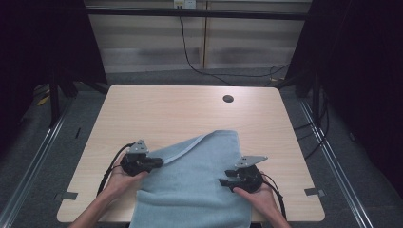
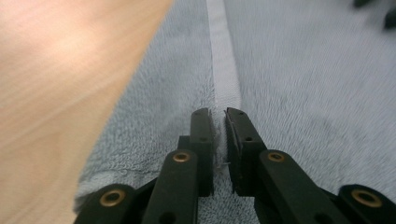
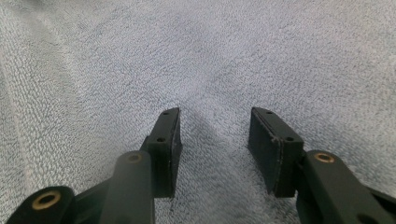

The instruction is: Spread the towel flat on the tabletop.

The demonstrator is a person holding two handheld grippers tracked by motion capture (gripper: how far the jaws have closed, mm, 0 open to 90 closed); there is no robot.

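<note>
High view. Light wood table (image 1: 157, 109), rounded corners, a small round hole (image 1: 228, 99) near its far edge, right of centre. A pale blue towel (image 1: 199, 190) lies on the near half of the table, spilling over the near edge; its far end reaches about mid-table, and a paler hem band (image 1: 187, 146) runs along its left edge. Left gripper (image 1: 159, 163) sits at the towel's left edge, held by the left hand (image 1: 121, 180), jaws pointing toward the towel. Right gripper (image 1: 222, 182) rests over the towel's right part, near the right edge of the cloth, held by the right hand (image 1: 254, 194); jaws point left across the cloth. The two grippers are well apart. Black cables trail from each toward the near edge.

Left gripper view. Jaws nearly pressed together, with the towel's hem band (image 2: 224, 70) running straight up between them. A ridge of cloth appears pinched between the pads, though blur makes the contact hard to confirm. Bare table (image 2: 60, 93) to the left of the towel (image 2: 317, 93).

Right gripper view. Jaws spread apart, tips down close to the towel (image 3: 210, 56); flat terry surface lies between them, nothing clamped. Whether the tips touch the pile cannot be told.
</note>
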